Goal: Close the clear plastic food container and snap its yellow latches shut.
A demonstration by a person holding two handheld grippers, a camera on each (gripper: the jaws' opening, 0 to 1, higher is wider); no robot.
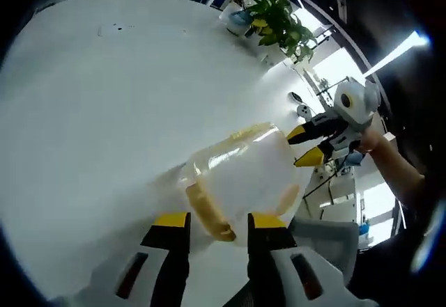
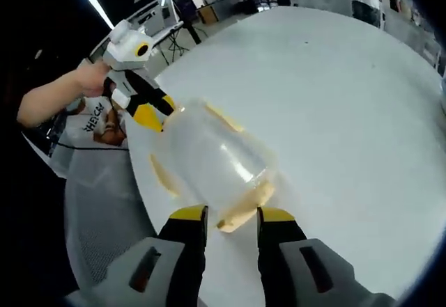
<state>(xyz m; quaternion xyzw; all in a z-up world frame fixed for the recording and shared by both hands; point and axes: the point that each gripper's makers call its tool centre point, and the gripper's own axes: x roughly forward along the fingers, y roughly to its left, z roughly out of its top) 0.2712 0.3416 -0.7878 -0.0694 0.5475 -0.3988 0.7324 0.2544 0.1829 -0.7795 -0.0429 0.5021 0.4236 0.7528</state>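
White table, potted plant

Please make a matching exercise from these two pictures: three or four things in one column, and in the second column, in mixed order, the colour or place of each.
Things:
1. clear plastic food container
2. leafy potted plant
3. round white table
4. container's latch

Descriptions:
A. green, at the table's far edge
B. yellow, between the left gripper's jaw tips
C. see-through, between both grippers
D. broad, white, under the container

Pairs: 1-C, 2-A, 3-D, 4-B

Clear container with yellow latches lay on white round table, right tongs parted astride near latch, left tongs at its far end.
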